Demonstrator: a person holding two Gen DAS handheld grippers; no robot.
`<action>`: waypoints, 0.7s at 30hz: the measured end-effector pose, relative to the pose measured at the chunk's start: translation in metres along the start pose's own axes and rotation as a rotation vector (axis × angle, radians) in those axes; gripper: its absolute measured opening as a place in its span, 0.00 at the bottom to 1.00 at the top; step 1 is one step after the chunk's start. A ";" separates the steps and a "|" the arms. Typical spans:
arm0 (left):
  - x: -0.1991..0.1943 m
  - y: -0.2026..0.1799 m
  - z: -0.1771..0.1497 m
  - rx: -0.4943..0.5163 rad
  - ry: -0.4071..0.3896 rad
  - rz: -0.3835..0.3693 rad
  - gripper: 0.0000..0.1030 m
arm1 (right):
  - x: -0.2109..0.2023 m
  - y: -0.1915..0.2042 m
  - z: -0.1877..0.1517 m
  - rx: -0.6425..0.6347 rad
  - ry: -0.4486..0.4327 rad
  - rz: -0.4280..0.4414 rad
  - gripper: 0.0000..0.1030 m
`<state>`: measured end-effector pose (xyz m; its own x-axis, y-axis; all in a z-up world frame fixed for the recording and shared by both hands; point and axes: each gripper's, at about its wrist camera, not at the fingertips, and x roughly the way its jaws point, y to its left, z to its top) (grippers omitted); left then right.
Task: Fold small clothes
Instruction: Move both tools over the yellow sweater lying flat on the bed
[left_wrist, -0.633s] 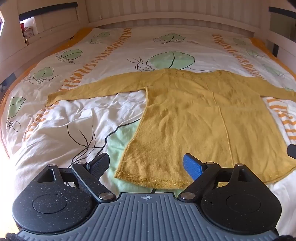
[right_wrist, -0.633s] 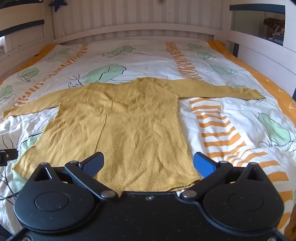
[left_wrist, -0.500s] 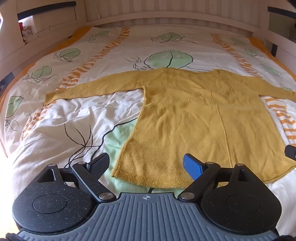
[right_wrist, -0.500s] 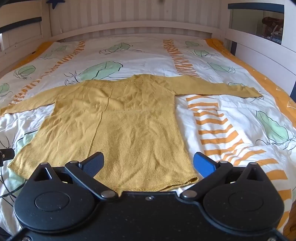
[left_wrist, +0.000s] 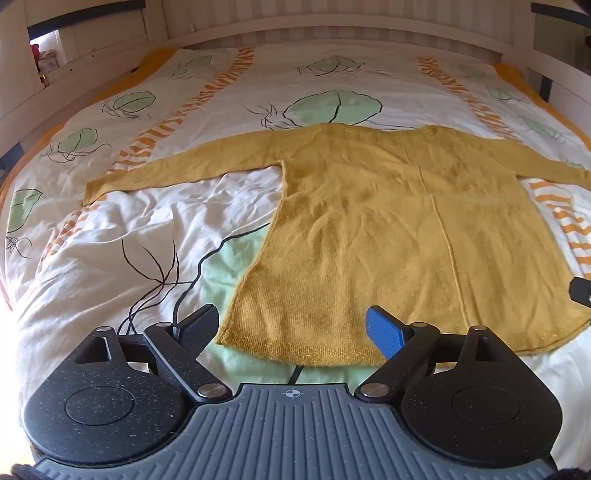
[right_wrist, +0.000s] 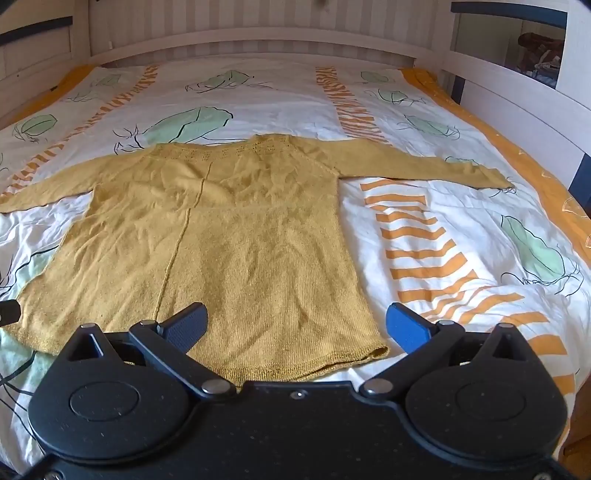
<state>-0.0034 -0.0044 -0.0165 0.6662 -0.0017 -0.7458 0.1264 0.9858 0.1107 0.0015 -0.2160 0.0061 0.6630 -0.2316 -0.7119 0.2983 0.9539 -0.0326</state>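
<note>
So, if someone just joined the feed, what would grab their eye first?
The mustard-yellow knitted sweater spread flat, sleeves out to both sides, in the middle of the white duvet with green leaves and orange stripes. Next, the two open grippers near its hem: the left gripper over the sweater's left corner, the right gripper over its right corner, neither holding anything.

Mustard knit sweater (left_wrist: 388, 236) flat on bedspread, sleeves spread sideways, hem nearest.

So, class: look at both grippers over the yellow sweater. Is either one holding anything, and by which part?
Nothing is held. The left gripper and right gripper both stand open above the hem of the yellow sweater, which lies spread flat on the bed.
</note>
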 end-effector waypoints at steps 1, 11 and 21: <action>0.000 0.000 0.001 -0.001 0.002 0.001 0.84 | 0.000 0.000 -0.002 -0.003 0.005 -0.008 0.99; 0.006 0.001 0.004 -0.005 0.018 0.001 0.84 | 0.000 0.005 -0.014 -0.017 0.061 -0.041 0.99; 0.013 0.002 0.008 -0.009 0.042 -0.011 0.84 | -0.007 0.004 -0.036 -0.024 0.071 -0.034 0.99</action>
<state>0.0113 -0.0039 -0.0212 0.6330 -0.0055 -0.7741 0.1268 0.9872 0.0967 -0.0269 -0.2038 -0.0141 0.6026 -0.2505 -0.7577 0.3025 0.9503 -0.0736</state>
